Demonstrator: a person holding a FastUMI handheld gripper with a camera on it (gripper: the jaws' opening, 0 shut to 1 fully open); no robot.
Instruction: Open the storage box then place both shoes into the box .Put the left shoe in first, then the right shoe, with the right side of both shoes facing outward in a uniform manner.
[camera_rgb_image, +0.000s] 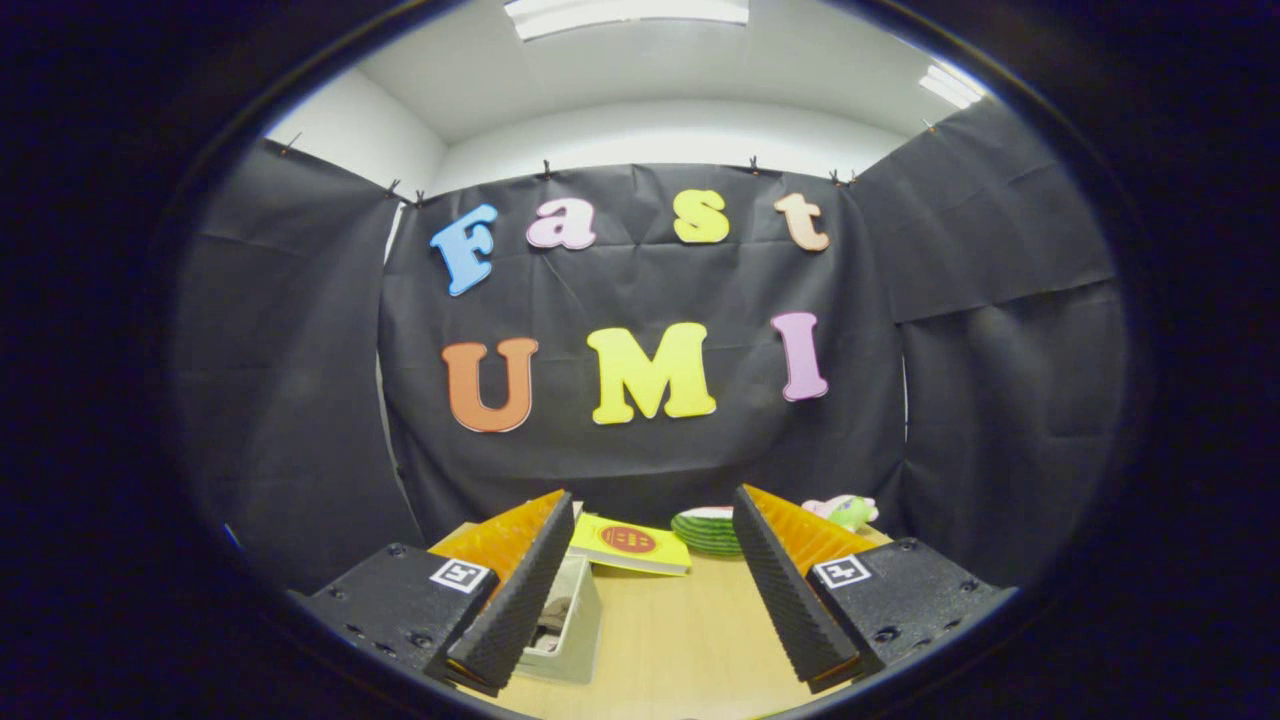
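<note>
The gripper (650, 590) hovers over the wooden bench (680, 640), fingers spread wide and holding nothing, a white storage box (570, 625) partly hidden behind its left finger.

Tool (650, 590): two ribbed wedge fingers, black screwed mounts, square coded marker on each.

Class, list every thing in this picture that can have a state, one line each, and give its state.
gripper: open, fingers wide apart, nothing between them.
storage box: on the table by the left finger, partly hidden; whether open or shut cannot be told.
yellow book: closed, lying flat beyond the fingers.
watermelon-slice toy: lying beside the book.
plush toy: at the table's far edge.
table: bare between the fingers.
</note>
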